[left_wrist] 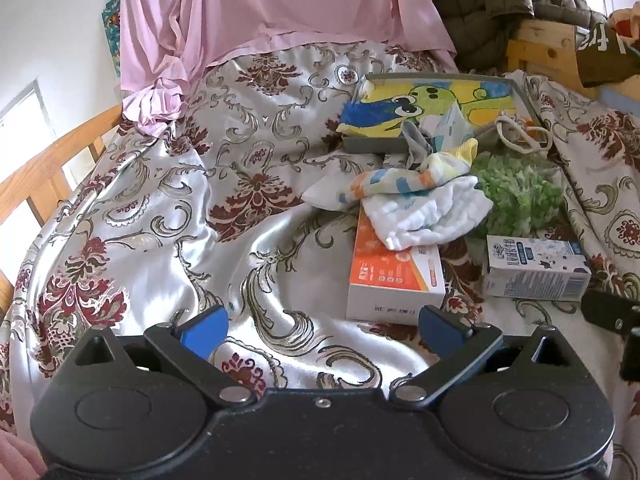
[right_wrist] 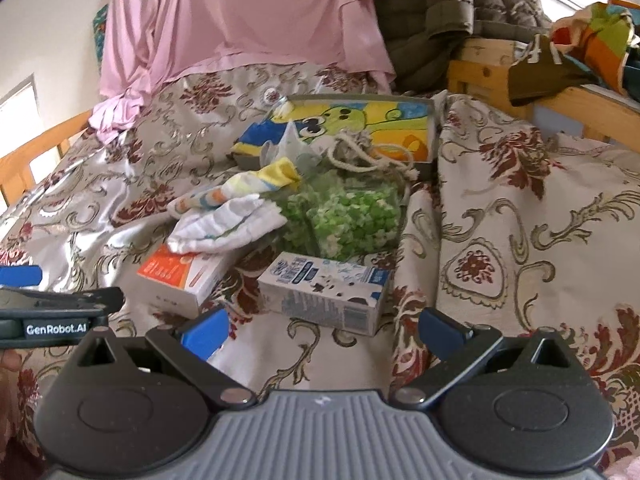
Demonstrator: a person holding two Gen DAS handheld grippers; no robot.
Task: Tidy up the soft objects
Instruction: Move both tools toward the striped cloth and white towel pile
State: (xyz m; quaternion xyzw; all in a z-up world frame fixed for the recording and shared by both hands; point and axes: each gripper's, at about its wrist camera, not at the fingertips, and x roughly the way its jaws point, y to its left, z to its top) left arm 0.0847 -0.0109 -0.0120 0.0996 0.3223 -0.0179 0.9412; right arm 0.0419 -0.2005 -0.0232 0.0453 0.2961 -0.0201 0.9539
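Note:
A white folded cloth [left_wrist: 432, 212] lies on an orange box [left_wrist: 394, 276] on the bed; it also shows in the right wrist view [right_wrist: 224, 226]. A striped sock-like cloth [left_wrist: 404, 180] lies just behind it. A green fluffy cloth [left_wrist: 516, 192] sits to the right, also seen in the right wrist view [right_wrist: 352, 216]. A grey tray [left_wrist: 376, 146] behind holds a yellow-blue cartoon towel [left_wrist: 432, 100] and a rope [left_wrist: 520, 132]. My left gripper [left_wrist: 322, 330] is open and empty, short of the orange box. My right gripper [right_wrist: 322, 330] is open and empty, just before a white-blue carton [right_wrist: 324, 292].
A patterned satin bedspread [left_wrist: 160, 208] covers the bed. A pink sheet [left_wrist: 260, 12] and an olive quilted jacket [left_wrist: 488, 4] hang behind. Wooden rails stand at left [left_wrist: 48, 168] and right [right_wrist: 480, 68]. The left gripper's side [right_wrist: 60, 312] shows in the right wrist view.

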